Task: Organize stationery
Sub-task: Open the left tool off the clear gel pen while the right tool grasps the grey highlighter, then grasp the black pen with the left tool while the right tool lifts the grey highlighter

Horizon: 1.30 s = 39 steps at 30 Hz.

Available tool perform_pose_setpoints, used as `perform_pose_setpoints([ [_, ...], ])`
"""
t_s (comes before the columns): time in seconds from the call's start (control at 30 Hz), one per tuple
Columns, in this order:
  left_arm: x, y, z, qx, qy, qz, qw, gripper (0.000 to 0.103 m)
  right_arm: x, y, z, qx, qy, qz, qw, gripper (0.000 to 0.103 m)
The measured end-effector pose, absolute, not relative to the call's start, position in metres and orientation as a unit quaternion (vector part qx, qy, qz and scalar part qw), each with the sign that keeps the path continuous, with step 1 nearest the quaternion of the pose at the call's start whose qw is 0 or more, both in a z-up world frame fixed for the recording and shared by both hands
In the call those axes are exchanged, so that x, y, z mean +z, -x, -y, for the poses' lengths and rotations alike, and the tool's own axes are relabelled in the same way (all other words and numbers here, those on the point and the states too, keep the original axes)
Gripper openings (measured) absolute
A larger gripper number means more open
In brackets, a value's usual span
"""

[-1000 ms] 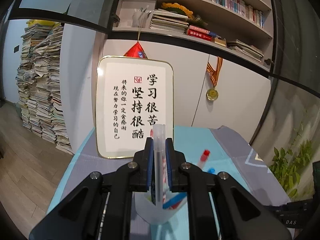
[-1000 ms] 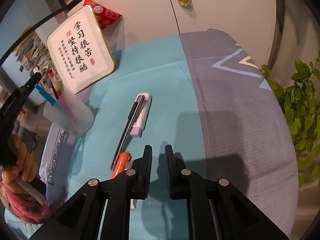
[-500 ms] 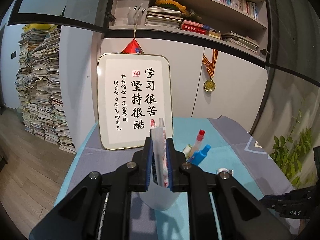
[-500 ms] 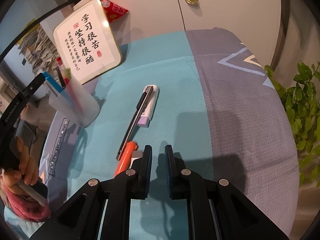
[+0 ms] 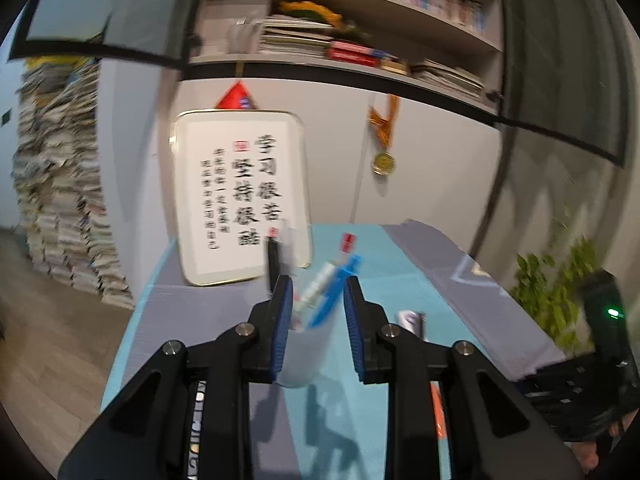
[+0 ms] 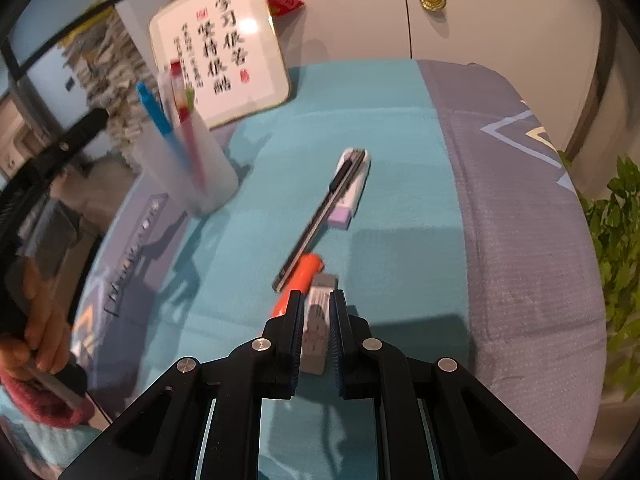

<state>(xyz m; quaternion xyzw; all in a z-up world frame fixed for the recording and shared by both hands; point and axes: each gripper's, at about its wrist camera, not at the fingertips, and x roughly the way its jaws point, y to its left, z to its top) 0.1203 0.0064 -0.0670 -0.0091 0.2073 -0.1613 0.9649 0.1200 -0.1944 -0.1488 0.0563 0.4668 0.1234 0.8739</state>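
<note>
A frosted cup (image 5: pixel 304 360) (image 6: pixel 192 176) stands on the teal cloth, holding a blue pen (image 5: pixel 334 298), a red-capped pen (image 5: pixel 347 242) and a black-tipped clear pen (image 5: pixel 274 260). My left gripper (image 5: pixel 318 300) hovers just short of the cup with its jaws opening; the pads press on nothing. My right gripper (image 6: pixel 316 320) is shut and empty, low over a grey-white eraser (image 6: pixel 322 286) lying on the cloth beside an orange marker (image 6: pixel 302 276). Further off lie a black pen (image 6: pixel 320 216) and a white and purple correction tape (image 6: pixel 352 188).
A framed calligraphy board (image 5: pixel 240 196) (image 6: pixel 224 44) leans on the cabinet behind the cup. A potted plant (image 6: pixel 616 232) stands off the table's right edge. A hand (image 6: pixel 36 336) with a red sleeve holds the left gripper. Grey cloth (image 6: pixel 520 200) covers the right side.
The left jaws have parted and let go of the clear pen, which now stands in the cup. The right gripper has moved forward over the eraser and orange marker.
</note>
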Motion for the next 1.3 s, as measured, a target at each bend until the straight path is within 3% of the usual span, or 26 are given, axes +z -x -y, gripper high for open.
perform_pose_setpoints([
  [0.23,-0.077,-0.107,0.036,-0.218,-0.063,-0.216,0.950,0.040,-0.166,-0.122,0.183,0.123,-0.022,-0.501,0.856,0.012],
  [0.33,-0.087,-0.114,0.051,-0.228,-0.075,-0.239,0.941,0.040,-0.168,-0.124,0.183,0.125,-0.022,-0.505,0.854,0.020],
  [0.47,-0.099,-0.128,0.065,-0.240,-0.071,-0.271,0.929,0.040,-0.168,-0.122,0.183,0.127,-0.011,-0.500,0.856,0.020],
  [0.53,-0.105,-0.132,0.072,-0.243,-0.076,-0.277,0.926,0.040,-0.166,-0.121,0.187,0.128,-0.016,-0.496,0.859,0.019],
  [0.63,-0.117,-0.139,0.082,-0.249,-0.080,-0.292,0.920,0.040,-0.163,-0.120,0.205,0.108,-0.034,-0.487,0.866,0.005],
  [1.17,-0.144,-0.211,0.134,-0.234,-0.061,-0.368,0.898,0.038,-0.172,-0.120,0.264,0.086,-0.114,-0.480,0.865,0.005],
  [1.23,-0.148,-0.216,0.140,-0.227,-0.071,-0.375,0.896,0.034,-0.173,-0.122,0.261,0.090,-0.111,-0.482,0.864,0.005],
  [1.27,-0.151,-0.218,0.142,-0.228,-0.073,-0.383,0.892,0.021,-0.173,-0.122,0.260,0.093,-0.109,-0.482,0.864,0.005],
  [1.3,-0.152,-0.218,0.143,-0.224,-0.077,-0.384,0.892,0.018,-0.172,-0.122,0.257,0.098,-0.105,-0.481,0.865,0.005],
])
